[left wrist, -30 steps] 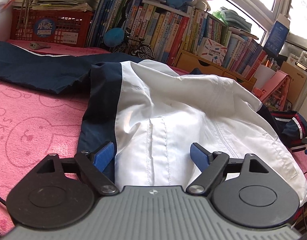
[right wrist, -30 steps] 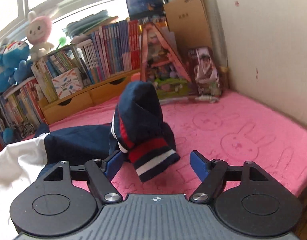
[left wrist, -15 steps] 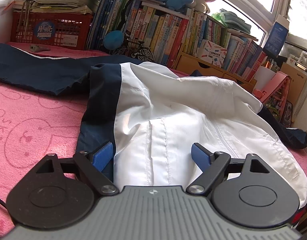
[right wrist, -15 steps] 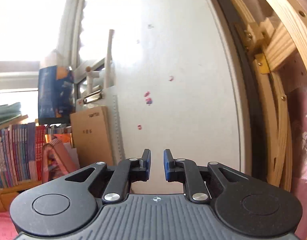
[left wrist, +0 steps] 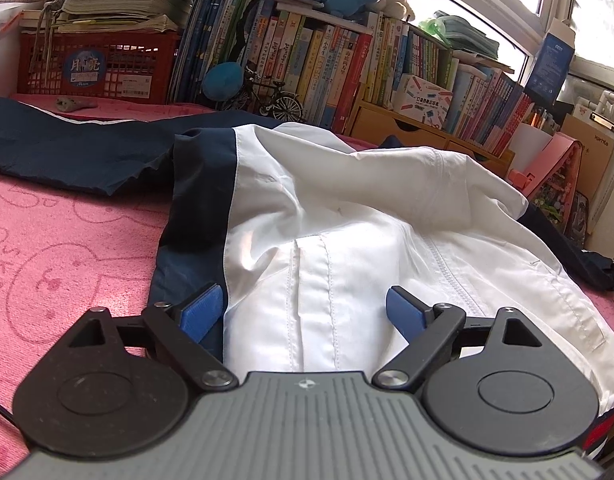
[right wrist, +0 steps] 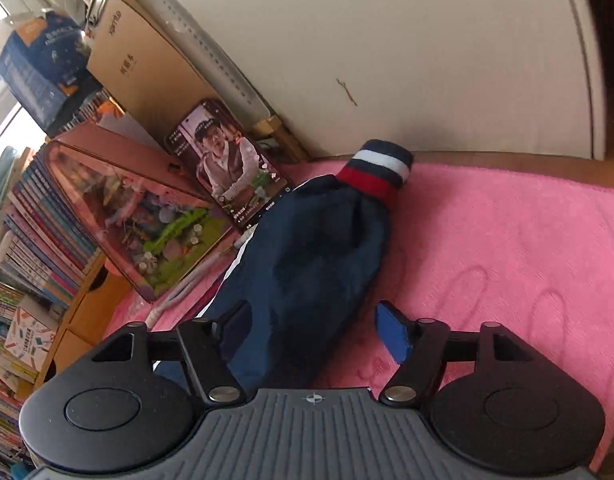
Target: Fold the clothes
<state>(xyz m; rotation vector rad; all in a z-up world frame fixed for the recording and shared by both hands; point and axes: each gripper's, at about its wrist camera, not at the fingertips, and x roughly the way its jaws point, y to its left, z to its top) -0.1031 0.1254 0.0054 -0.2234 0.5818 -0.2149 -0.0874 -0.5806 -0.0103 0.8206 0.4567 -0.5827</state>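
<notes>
A: One wide pink terry blanket with rabbit outlines (left wrist: 67, 240) underneath everything. On it, crumpled, a white nylon jacket with navy side panels (left wrist: 347, 220), right at the near edge of the left view.

B: Beyond the jacket, flat on the blanket, a long navy cloth garment with a thin white stripe (left wrist: 67, 152). Behind both, a wooden shelf packed with colourful books (left wrist: 347, 60).

A: In the right view, a navy sleeve (right wrist: 315, 248) stretched across the blanket toward the wall, ending in a red, white and navy striped knit cuff (right wrist: 381, 172).

B: And the claws?

A: Left gripper (left wrist: 307, 312): released, jaws opening, white jacket fabric between the blue pads, not pinched. Right gripper (right wrist: 315, 324): released too, jaws opening, sleeve between them, the right-hand pad clear of it.

B: Smallest, a lit smartphone (right wrist: 227, 164) propped just beside the sleeve.
</notes>
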